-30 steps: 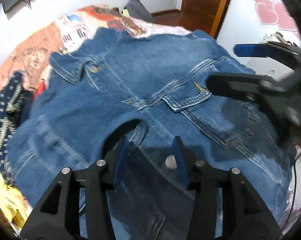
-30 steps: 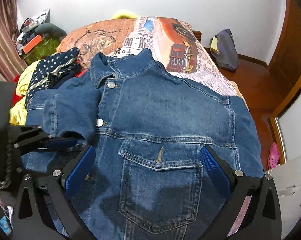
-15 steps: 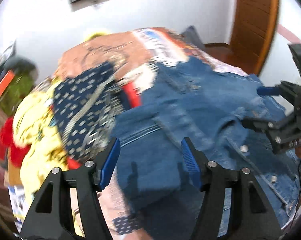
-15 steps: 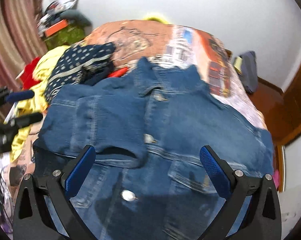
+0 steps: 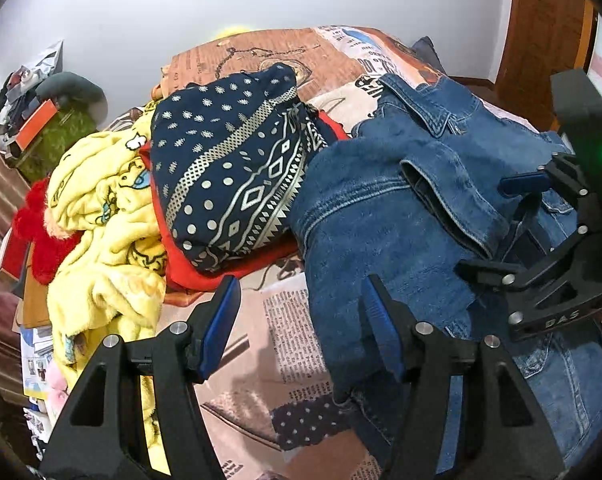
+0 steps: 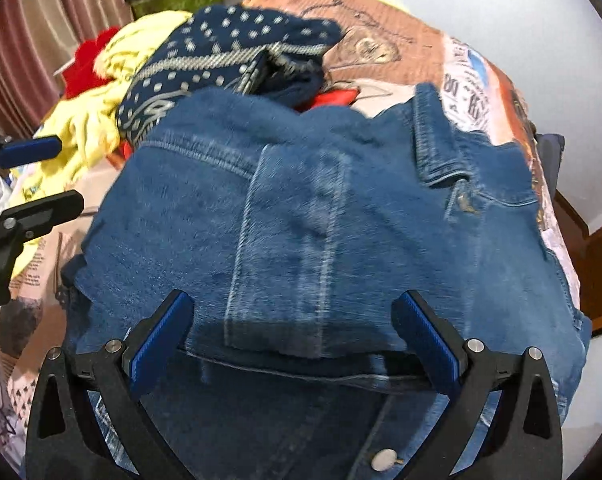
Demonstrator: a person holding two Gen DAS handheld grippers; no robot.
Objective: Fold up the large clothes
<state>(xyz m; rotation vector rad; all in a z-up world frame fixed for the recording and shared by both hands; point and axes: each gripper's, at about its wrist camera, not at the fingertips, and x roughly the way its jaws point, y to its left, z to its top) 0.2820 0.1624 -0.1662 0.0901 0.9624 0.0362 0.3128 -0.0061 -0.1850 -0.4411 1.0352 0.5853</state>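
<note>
Though sleeve-folded, denim jacket [image 6: 341, 220] collar-away.

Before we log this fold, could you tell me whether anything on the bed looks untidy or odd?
The denim jacket lies neat, sleeve folded across. Beside it, the yellow garment and navy patterned cloth sit in a crumpled heap.

1. You are in a home bedroom: a bed [image 5: 325, 56] with a printed newspaper-pattern cover fills the middle of both views.
2. Household laundry is heaped on it: a denim jacket [image 6: 341, 208], a navy patterned garment [image 5: 237, 168] and a yellow fleece [image 5: 105, 216].
3. You can see a wooden door [image 5: 545, 20], a curtain [image 6: 25, 40] and plain white walls around it.
</note>
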